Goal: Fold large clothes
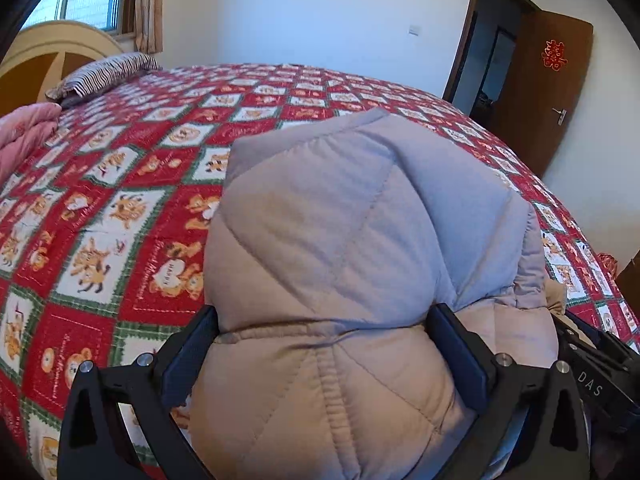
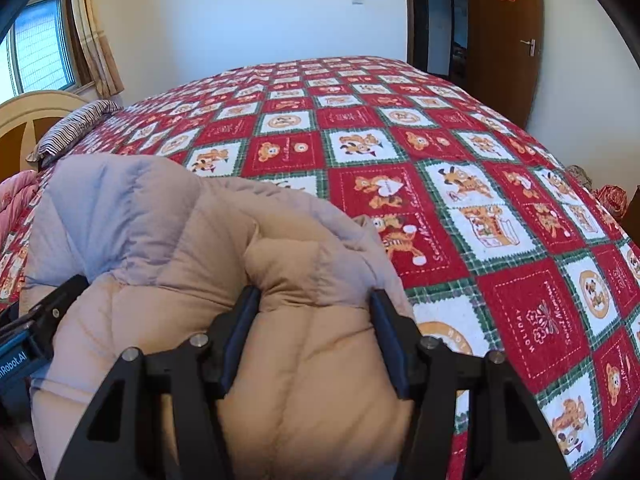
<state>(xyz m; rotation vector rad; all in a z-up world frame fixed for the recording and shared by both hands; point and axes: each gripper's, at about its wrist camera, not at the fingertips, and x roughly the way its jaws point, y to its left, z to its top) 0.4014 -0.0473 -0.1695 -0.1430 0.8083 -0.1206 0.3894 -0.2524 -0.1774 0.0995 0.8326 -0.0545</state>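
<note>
A thick beige quilted padded coat (image 1: 340, 240) is bundled up over the near edge of the bed. My left gripper (image 1: 324, 320) is shut on a fat fold of it, with one finger (image 1: 192, 352) pressing in on each side. In the right wrist view the same coat (image 2: 168, 232) fills the lower left. My right gripper (image 2: 316, 300) is shut on another thick fold beside the first, fingers (image 2: 240, 332) dug into the padding. The left gripper's body (image 2: 36, 328) shows at the left edge there, and the right gripper's body (image 1: 596, 368) shows at the right edge of the left view.
The bed has a red, white and green checked bear-print cover (image 2: 400, 152). A striped pillow (image 1: 108, 74) and a pink quilt (image 1: 24, 136) lie by the headboard (image 1: 48, 52) at the far left. A brown door (image 1: 544, 92) stands open at the far right.
</note>
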